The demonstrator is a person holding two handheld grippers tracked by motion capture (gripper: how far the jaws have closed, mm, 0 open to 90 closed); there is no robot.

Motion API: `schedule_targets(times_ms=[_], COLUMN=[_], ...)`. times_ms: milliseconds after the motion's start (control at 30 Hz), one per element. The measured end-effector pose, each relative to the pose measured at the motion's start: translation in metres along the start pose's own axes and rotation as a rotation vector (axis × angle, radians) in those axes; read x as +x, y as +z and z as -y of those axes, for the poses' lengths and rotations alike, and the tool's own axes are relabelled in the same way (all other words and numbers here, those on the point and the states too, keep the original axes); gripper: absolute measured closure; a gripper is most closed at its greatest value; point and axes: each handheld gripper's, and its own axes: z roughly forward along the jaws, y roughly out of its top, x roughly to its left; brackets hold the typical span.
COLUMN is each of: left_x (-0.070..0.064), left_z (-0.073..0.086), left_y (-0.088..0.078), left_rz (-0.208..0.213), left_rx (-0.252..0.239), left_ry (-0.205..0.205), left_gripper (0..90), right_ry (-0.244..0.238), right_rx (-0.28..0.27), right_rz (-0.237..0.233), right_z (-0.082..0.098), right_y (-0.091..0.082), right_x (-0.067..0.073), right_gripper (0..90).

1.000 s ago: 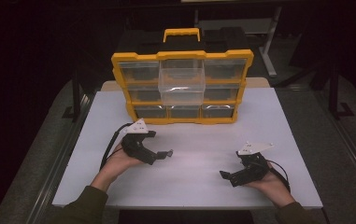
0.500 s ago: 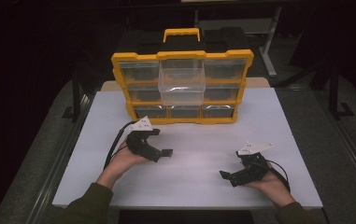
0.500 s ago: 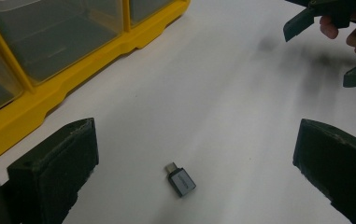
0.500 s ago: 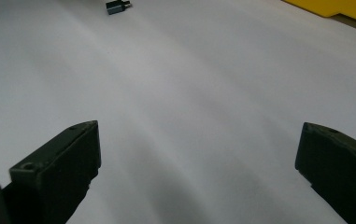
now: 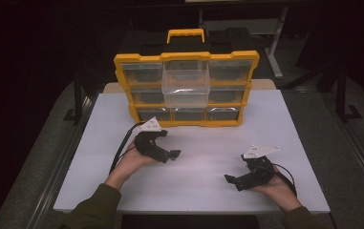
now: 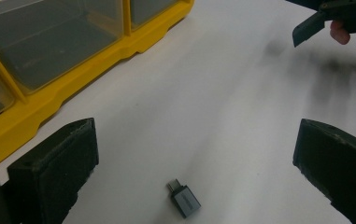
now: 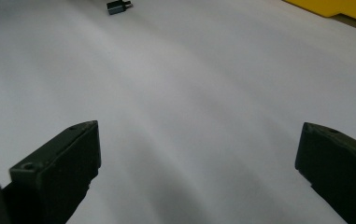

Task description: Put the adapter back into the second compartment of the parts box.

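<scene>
From the high view, the left tongs (image 5: 174, 153) hovered low over the white tabletop (image 5: 284, 124), a little in front of the yellow organizer (image 5: 187, 88), jaws apart and pointing right. The right tongs (image 5: 230, 179) sat nearer, on the right side, also apart and holding nothing. On the organizer, the clear middle drawer (image 5: 186, 87) stuck out toward the near side, looking open and ready to take something.

In the left gripper view, there it was: a small grey adapter (image 6: 185, 200) lay flat on the tabletop, between the two wide-spread jaws and close in, its plug end pointing away. The organizer's yellow base ran along the far left, well apart from the adapter. The right tongs (image 6: 330, 56) showed at the upper right with fingertips (image 6: 348, 32) round the handle.

In the right gripper view, the jaws stood wide apart over bare tabletop. The adapter (image 7: 118, 6) was a small dark block far off at the top left, and a yellow corner of the organizer (image 7: 348, 9) sat at the top right.

My read: this was the approach step, with the left tongs lined up on the adapter but not touching it. The next move called for dropping the left tongs lower, keeping the adapter centred between the jaws, then closing gently across its short body, since so small a piece could skid or flip if pinched off-centre.
</scene>
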Motion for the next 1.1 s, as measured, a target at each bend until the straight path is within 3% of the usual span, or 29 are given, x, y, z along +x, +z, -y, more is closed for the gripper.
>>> schedule_targets(times_ms=[367,533,1100], left_x=[0.001,-0.001,-0.002], left_z=[-0.006,-0.005,-0.001], left_y=[0.01,0.012,0.009], left_rz=[0.001,-0.007,-0.065], left_rx=[-0.018,-0.004,0.042], left_ry=[-0.006,0.004,0.002], left_gripper=[0.1,1.6,21.4], right_ry=[-0.002,-0.002,0.001], right_rx=[-0.001,-0.001,-0.002], right_rz=[-0.004,-0.005,-0.004], right_z=[0.0,0.0,0.0], right_y=[0.0,0.0,-0.001], right_x=[0.0,0.001,0.0], right_gripper=[0.0,0.0,0.0])
